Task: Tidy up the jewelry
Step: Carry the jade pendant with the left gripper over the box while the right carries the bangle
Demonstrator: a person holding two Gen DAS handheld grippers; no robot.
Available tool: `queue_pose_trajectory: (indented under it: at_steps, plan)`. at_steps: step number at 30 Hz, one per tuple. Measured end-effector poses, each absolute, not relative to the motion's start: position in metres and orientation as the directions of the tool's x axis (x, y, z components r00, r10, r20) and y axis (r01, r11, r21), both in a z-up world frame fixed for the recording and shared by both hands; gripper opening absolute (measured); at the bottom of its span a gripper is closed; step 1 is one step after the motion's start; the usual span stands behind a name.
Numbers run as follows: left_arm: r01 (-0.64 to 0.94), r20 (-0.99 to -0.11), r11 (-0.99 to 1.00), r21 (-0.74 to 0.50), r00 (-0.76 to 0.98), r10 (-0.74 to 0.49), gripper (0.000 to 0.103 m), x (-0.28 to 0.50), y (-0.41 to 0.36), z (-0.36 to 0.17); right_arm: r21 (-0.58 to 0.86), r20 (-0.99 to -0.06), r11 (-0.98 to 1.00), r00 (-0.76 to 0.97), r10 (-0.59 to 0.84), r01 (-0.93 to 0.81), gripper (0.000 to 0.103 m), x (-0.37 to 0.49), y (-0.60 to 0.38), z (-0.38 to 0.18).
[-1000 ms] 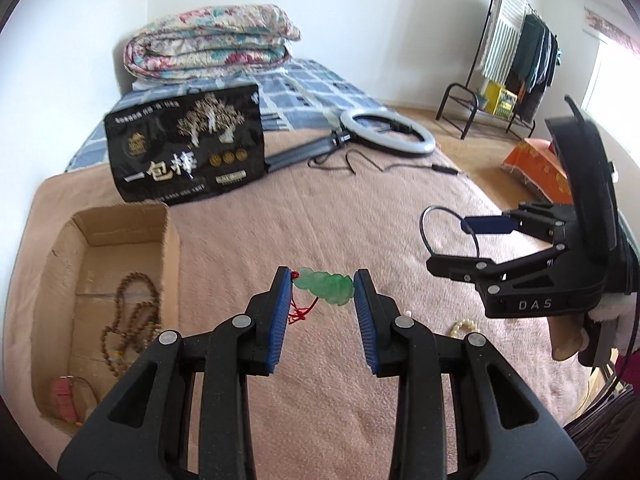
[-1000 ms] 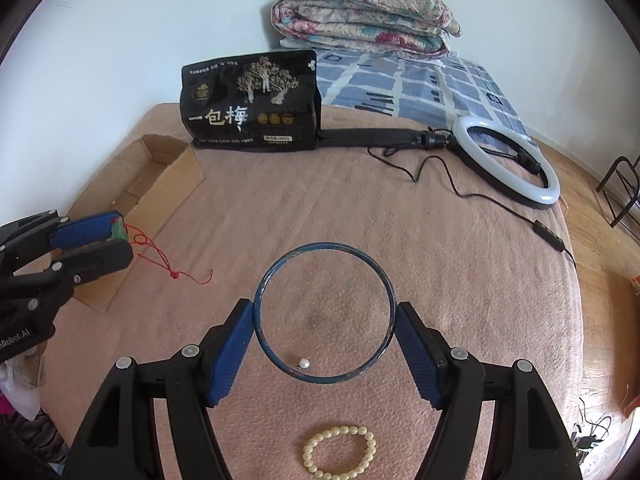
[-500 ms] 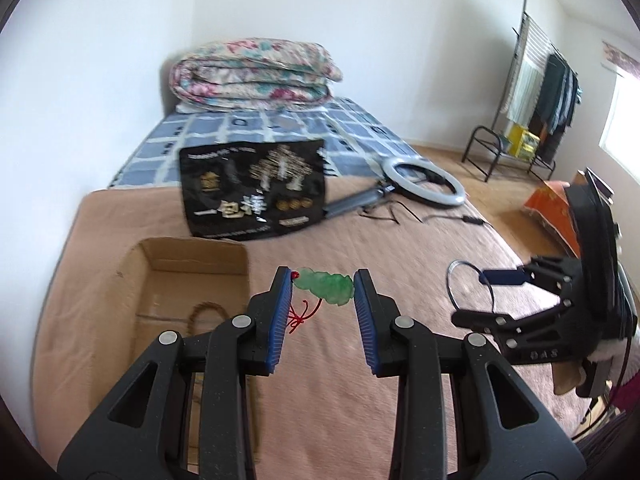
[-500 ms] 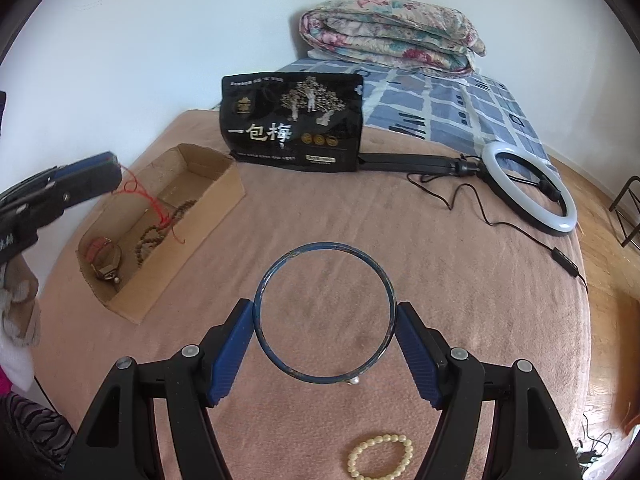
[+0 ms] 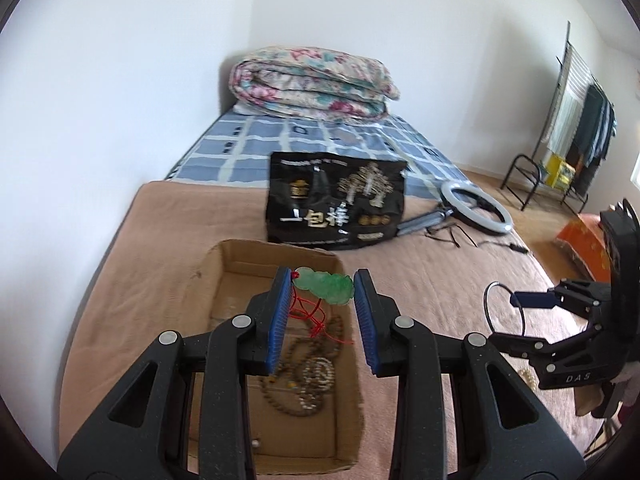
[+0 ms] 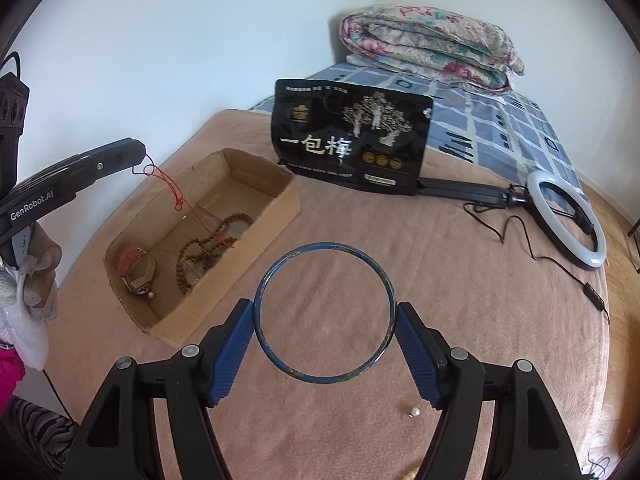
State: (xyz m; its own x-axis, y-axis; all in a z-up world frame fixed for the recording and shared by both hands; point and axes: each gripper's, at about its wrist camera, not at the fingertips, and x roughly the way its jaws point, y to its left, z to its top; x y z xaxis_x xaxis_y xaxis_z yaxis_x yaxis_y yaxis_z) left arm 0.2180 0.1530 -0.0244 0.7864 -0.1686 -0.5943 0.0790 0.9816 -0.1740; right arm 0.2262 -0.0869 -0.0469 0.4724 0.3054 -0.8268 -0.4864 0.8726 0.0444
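pendant [image 5: 326, 290] over box [image 5: 224, 264] (bangle [image 6: 325, 312] gripped)

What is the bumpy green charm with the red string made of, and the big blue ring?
Green carved pendant: probably jade or glass, since it looks glossy and half see-through. Thin blue bangle: likely painted metal, since the coating looks scuffed in spots. Neither is certain.

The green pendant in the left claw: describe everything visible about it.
The green pendant is a lumpy, translucent, jade-like carving, lying roughly level and clamped end to end between the blue pads of the left claw. A knotted red cord hangs from its left end, dangling toward the open cardboard box below, where brown bead strands already lie. The pendant itself hangs in the air, touching only the pads.
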Motion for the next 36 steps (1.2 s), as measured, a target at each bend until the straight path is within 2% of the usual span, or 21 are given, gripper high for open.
queue_pose_trajectory:
  at_steps: [20,36]
  plan:
    - [-0.007,-0.629,0.983,-0.185,0.769,-0.113,0.032,0.218,0.209,-0.052,0.038,-0.828,0.817,0.439,0.348,-0.576,0.073,0.248,0.006,-0.059]
    - [-0.022,-0.669,0.983,-0.184,0.736,-0.109,0.032,0.220,0.217,-0.071,0.032,-0.846,0.804,0.412,0.338,-0.594,0.073,0.272,0.048,-0.086]
